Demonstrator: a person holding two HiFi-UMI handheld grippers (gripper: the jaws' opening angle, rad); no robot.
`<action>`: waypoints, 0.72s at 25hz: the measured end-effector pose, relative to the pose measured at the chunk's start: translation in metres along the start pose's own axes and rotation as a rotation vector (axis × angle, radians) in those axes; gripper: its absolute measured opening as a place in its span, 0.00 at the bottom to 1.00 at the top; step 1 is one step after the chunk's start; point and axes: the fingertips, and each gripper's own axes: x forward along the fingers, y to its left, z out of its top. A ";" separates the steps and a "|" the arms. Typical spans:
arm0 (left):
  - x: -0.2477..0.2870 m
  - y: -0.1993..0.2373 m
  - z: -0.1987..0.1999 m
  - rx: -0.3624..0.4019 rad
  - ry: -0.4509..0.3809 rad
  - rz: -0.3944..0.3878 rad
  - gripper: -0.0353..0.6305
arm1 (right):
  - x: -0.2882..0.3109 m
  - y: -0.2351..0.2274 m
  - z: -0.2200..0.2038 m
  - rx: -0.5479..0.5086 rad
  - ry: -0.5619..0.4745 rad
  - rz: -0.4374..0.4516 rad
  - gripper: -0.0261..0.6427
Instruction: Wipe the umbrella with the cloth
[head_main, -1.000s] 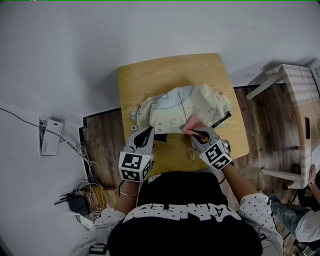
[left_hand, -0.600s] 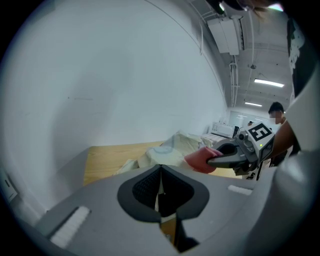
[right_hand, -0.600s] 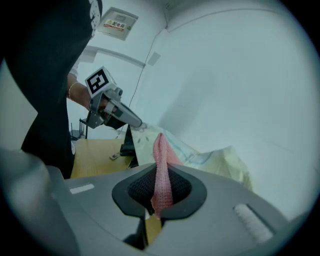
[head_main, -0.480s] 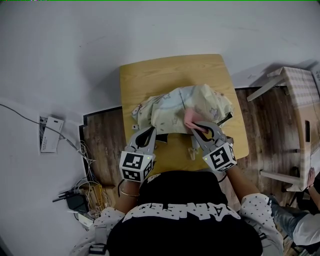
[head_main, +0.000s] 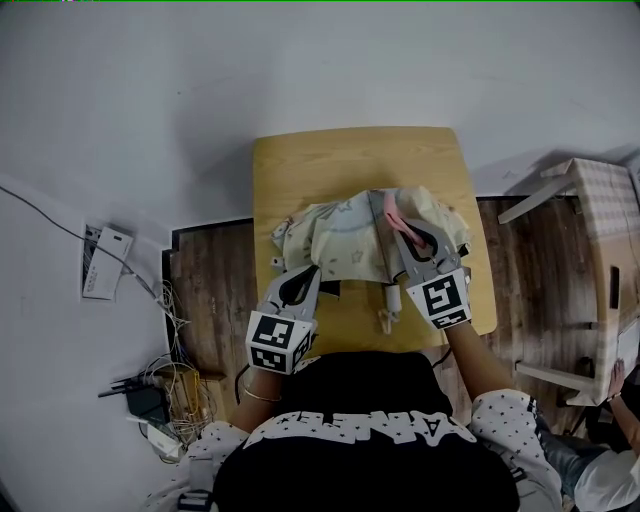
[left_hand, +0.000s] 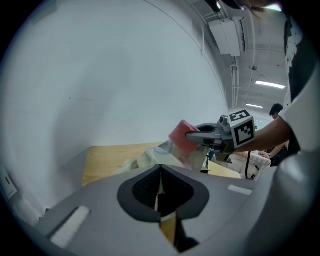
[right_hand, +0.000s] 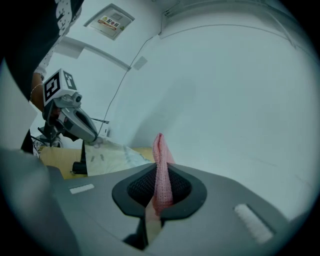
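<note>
Small wooden table (head_main: 300, 160) by a white wall. Left gripper (head_main: 304, 277) has its jaws together, pinching the near edge of the pale umbrella (head_main: 335, 240), which spreads ahead and to its right. Right gripper (head_main: 408, 228) is clamped on the pink cloth (head_main: 391, 206), just above the umbrella's right part.

We see: umbrella (head_main: 345, 235) thin soft fabric, matt, creased. Cloth (right_hand: 161, 170) pink, rough open weave. Table (head_main: 330, 165) light wood, smooth, semi-matt. Left gripper (left_hand: 160, 172) & right gripper (head_main: 402, 228) matt grey plastic.

Wooden table (head_main: 300, 170), floor cables (head_main: 180, 385), side table (head_main: 600, 215)
</note>
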 end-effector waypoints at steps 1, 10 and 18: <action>0.000 0.001 0.000 0.001 0.000 0.002 0.06 | 0.001 -0.003 -0.002 0.014 0.004 -0.009 0.09; -0.001 0.000 0.006 0.012 -0.006 -0.021 0.06 | -0.010 -0.013 -0.012 0.060 0.030 -0.044 0.09; 0.004 -0.012 0.019 0.010 -0.022 -0.026 0.06 | -0.029 -0.024 -0.030 0.128 0.034 -0.057 0.09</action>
